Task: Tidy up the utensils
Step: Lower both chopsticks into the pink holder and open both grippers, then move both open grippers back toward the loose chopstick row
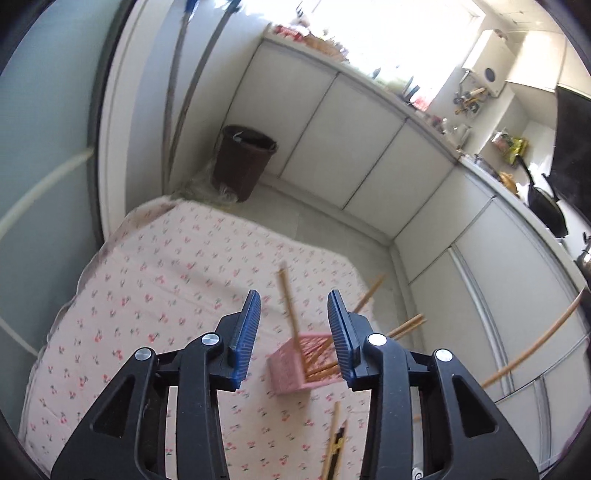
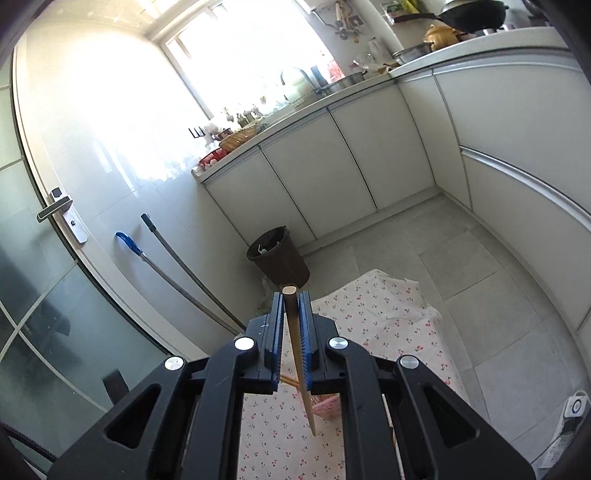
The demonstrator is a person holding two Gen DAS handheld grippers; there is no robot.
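Observation:
A pink slotted holder point(image 1: 295, 369) stands on the cherry-print cloth point(image 1: 166, 295) and holds several wooden chopsticks point(image 1: 288, 299) that lean out at angles. My left gripper point(image 1: 293, 325) is open and empty, above the holder, with its blue pads on either side. More chopsticks point(image 1: 332, 439) lie on the cloth below the holder. My right gripper point(image 2: 291, 314) is shut on a single wooden chopstick point(image 2: 297, 350), which points down toward the cloth point(image 2: 388, 325). A corner of the pink holder point(image 2: 325, 406) shows under the right gripper. The held chopstick also shows in the left wrist view point(image 1: 535, 347).
A brown waste bin point(image 1: 245, 160) stands on the tiled floor by the white cabinets point(image 1: 332, 140); it also shows in the right wrist view point(image 2: 279, 258). Two mop handles point(image 2: 177, 273) lean on the wall. A glass door point(image 2: 37, 295) is at the left. The counter holds cookware point(image 2: 469, 18).

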